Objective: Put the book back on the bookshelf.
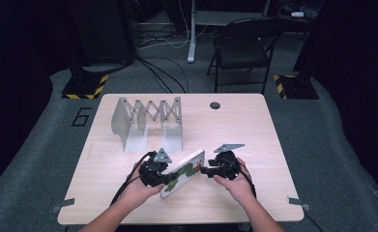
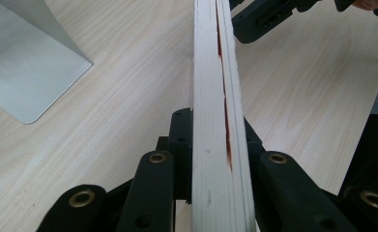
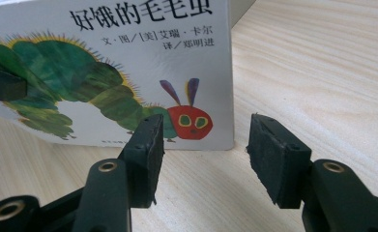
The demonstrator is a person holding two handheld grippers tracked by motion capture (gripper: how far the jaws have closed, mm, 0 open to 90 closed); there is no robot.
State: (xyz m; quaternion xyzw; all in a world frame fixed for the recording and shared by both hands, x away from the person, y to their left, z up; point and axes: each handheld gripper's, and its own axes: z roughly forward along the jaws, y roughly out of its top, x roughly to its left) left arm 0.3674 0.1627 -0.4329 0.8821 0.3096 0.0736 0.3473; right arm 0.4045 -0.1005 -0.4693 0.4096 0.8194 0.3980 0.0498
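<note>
A picture book [image 1: 182, 172] with a green caterpillar on its white cover stands on its long edge near the table's front. My left gripper [image 1: 169, 178] is shut on the book's left end. In the left gripper view the two black jaws press on both sides of the book's page edge [image 2: 210, 96]. My right gripper [image 1: 204, 170] sits at the book's right end. In the right gripper view its jaws [image 3: 203, 154] stand open with bare table between them. The cover [image 3: 104, 72] stands just beyond them.
A grey metal expanding book rack [image 1: 148, 121] stands behind the book at the table's back left; one of its plates [image 2: 22, 63] lies close by. The light wooden table [image 1: 254, 130] has a cable hole [image 1: 215, 105]. A folding chair [image 1: 244, 43] stands behind the table.
</note>
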